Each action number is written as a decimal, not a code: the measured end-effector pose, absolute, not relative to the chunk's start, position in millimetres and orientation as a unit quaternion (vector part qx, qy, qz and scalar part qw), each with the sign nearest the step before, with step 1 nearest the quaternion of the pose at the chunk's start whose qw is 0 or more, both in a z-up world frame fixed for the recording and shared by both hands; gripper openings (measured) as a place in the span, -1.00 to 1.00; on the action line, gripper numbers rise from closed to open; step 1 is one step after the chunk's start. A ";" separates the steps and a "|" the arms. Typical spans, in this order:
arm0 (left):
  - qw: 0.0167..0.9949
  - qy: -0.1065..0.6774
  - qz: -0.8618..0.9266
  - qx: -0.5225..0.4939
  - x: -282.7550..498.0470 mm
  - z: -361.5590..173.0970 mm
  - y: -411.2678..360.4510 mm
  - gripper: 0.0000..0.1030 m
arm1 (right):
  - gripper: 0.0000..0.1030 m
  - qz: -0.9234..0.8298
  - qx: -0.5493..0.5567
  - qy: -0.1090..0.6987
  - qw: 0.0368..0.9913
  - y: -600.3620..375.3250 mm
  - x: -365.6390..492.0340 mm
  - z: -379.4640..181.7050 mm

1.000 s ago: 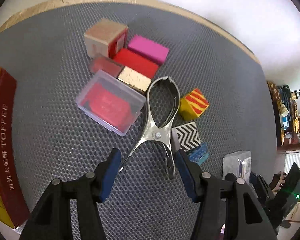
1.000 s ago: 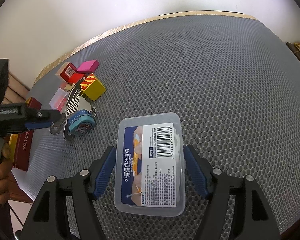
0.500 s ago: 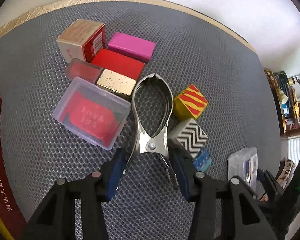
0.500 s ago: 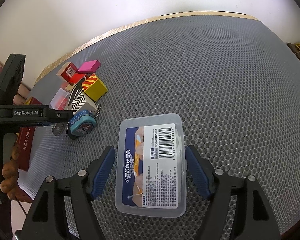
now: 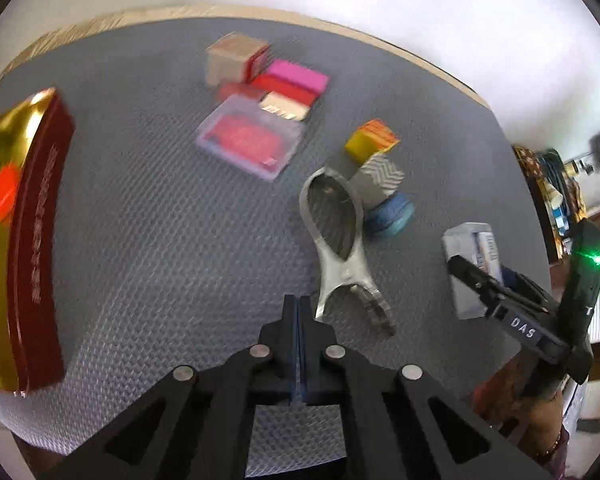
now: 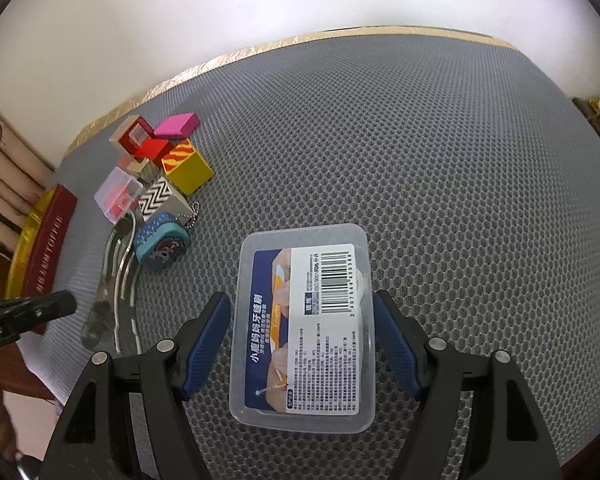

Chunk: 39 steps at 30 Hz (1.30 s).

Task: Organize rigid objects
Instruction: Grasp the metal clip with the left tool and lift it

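- 2 clear plastic cases: 1 w/ red contents, 1 labelled w/ barcode
- 2 patterned cubes: 1 yellow w/ red-orange stripes, 1 black/white zigzag
- 1 metal clamp tool
- 1 blue round keychain item w/ bead chain
- 1 pink flat block
- 1 red flat block
- 1 tan/red carton
- 1 gold-topped small block
- 1 dark red toffee tin
- approx. 1 more reddish piece behind the red case, too blurred to ID

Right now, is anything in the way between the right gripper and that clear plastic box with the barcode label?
Nothing visible. The clear plastic box lies on the grey mat between the open blue pads of the right gripper, with small gaps either side.
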State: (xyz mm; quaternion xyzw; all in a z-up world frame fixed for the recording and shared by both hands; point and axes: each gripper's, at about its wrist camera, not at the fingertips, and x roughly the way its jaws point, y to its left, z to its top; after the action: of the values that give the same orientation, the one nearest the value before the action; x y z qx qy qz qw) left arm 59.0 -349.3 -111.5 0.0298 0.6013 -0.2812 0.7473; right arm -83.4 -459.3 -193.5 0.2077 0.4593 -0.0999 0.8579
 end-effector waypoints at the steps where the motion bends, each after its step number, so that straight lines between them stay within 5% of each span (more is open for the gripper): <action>1: 0.741 0.608 -0.283 0.032 57.4 -114.9 -350.6 -1.00 | 0.38 -0.100 0.207 0.460 0.858 -459.5 -83.2 -194.0; 4: 0.743 0.601 -0.291 0.039 55.9 -107.8 -338.8 -0.92 | 0.38 -0.102 0.208 0.460 0.857 -458.9 -84.0 -194.5; 5: 0.748 0.595 -0.291 0.048 55.0 -102.3 -344.8 -0.82 | 0.38 -0.103 0.209 0.460 0.857 -458.7 -84.2 -194.6; 7: 0.752 0.587 -0.296 0.052 55.5 -93.4 -354.1 -0.31 | 0.38 -0.104 0.207 0.461 0.856 -458.0 -83.7 -194.8; 9: 0.755 0.579 -0.305 0.040 62.1 -86.6 -362.7 -0.20 | 0.38 -0.104 0.207 0.462 0.856 -457.9 -84.0 -194.6; 24: 0.723 0.618 -0.298 0.081 96.9 -126.0 -419.2 -0.16 | 0.47 -0.094 0.211 0.460 0.858 -458.8 -84.2 -194.1; 39: 0.743 0.596 -0.305 0.004 66.7 -92.7 -340.6 -0.27 | 0.34 -0.104 0.196 0.464 0.858 -452.7 -79.4 -195.3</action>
State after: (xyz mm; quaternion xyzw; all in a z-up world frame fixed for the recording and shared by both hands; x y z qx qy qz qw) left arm 66.7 -340.6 -92.7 0.0040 0.5959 -0.3051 0.7428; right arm -79.4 -452.7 -195.3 0.1963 0.4639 -0.1036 0.8576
